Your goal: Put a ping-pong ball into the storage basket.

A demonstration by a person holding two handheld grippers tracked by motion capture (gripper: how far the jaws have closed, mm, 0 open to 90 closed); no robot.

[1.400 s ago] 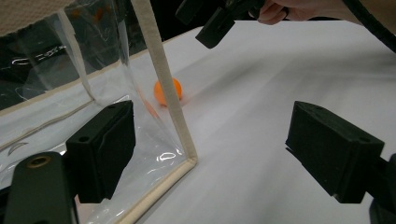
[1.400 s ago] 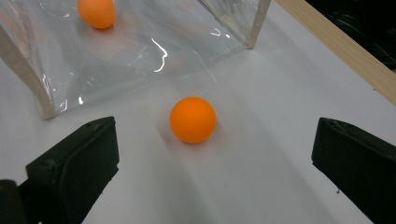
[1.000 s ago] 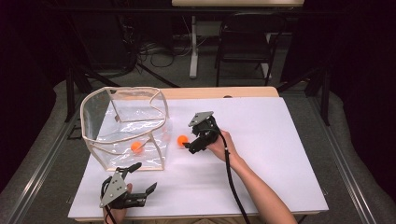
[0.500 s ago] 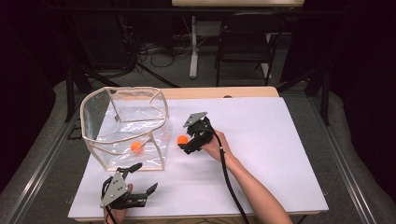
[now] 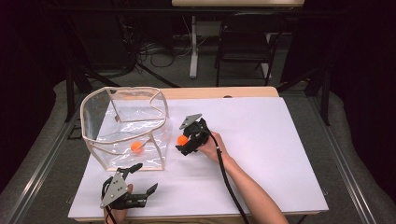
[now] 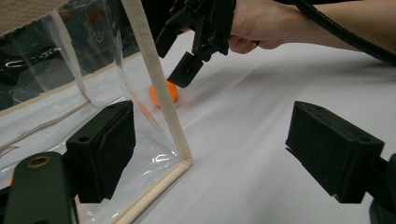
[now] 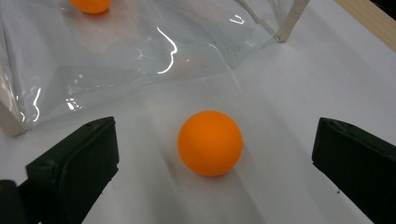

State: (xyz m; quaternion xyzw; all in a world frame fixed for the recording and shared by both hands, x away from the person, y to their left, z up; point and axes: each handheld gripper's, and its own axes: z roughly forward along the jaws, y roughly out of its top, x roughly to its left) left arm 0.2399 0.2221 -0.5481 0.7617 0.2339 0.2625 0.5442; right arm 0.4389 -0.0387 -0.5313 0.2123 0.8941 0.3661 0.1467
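A white table (image 5: 280,154) carries a clear plastic bin (image 5: 125,126) with cream-taped edges, standing toward its left half. At the near edge the left gripper (image 5: 140,179) rests with its jaws spread wide, grasping nothing, just in front of the bin's corner. The right gripper (image 5: 180,140) sits beside the bin's right wall, jaws parted around an orange ball (image 7: 210,143) lying on the table (not pinched). A second orange ball (image 5: 136,147) lies inside the bin.
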